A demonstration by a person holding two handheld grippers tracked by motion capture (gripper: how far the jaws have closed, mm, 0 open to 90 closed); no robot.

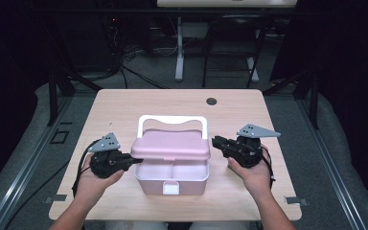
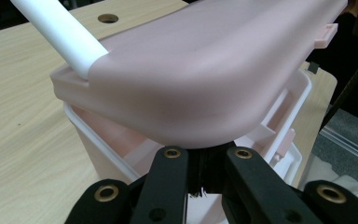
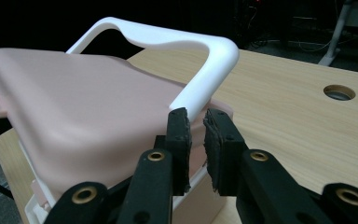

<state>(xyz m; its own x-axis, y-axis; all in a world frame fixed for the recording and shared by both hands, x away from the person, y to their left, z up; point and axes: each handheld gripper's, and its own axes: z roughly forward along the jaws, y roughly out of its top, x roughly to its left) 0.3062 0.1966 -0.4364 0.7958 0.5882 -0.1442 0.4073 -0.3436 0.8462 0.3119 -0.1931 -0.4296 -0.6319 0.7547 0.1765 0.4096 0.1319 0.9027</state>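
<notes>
Two grippers flank a pink box (image 1: 171,179) that sits near the table's (image 1: 124,103) front edge, midway between its side edges. The lid (image 1: 171,145) is tilted up at the front, hinged at the back under the white handle (image 1: 172,120), so the divided inside shows. The left gripper (image 1: 135,161) is clamped on the lid's left front corner and holds it raised. The right gripper (image 1: 215,142) hovers beside the lid's right edge near the handle's foot, its jaws nearly together with a narrow gap and nothing between them.

The likely trouble is the single corner grip: the lid's rounded, smooth edge could slip from the pads and drop shut. Lifting from one corner could also twist the lid or tip the light box toward the table's front edge, since nothing steadies its base.
</notes>
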